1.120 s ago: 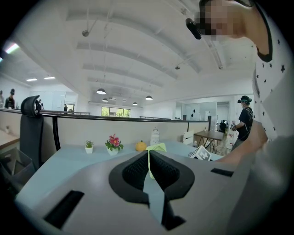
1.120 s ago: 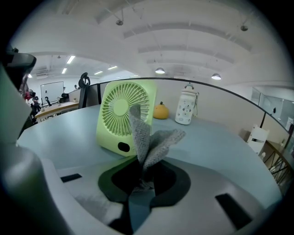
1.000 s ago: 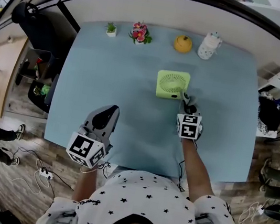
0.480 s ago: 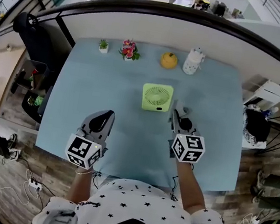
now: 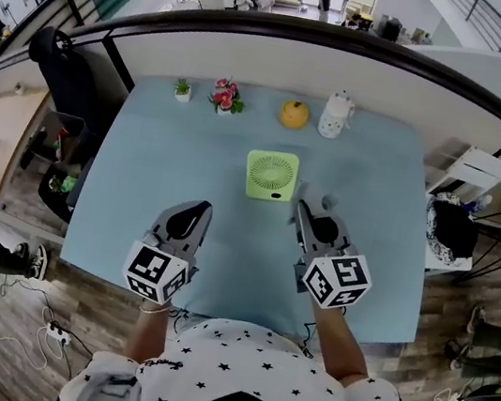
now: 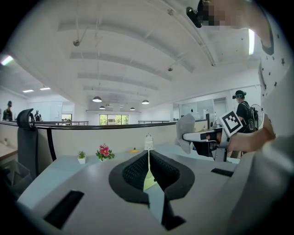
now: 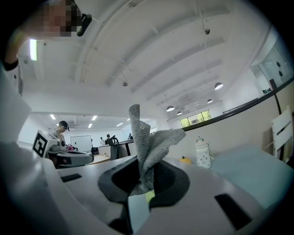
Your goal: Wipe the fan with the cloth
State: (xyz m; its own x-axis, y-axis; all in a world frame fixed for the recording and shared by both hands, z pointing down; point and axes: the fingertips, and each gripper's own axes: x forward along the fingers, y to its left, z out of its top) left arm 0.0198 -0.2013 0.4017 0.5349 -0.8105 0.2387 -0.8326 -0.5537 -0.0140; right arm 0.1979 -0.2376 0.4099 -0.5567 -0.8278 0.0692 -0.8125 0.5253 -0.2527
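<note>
My right tongs have come back from the fan toward my body. A second ago their tips were at its lower right corner; now they hang apart from it, just below and to the right of it in the head view. They are clamped on the grey cloth, which stands up crumpled from between the jaws in the right gripper view. The left tongs hover over the blue desk, lower left of the centre, jaws together with nothing held; through the thin slit I see a bit of green fan. The fan sits in the middle of the desk, its round grille toward the head camera. Along the far edge, in the upper part of the frame, stand a small plant, pink flowers, an orange thing and a white bottle.
</note>
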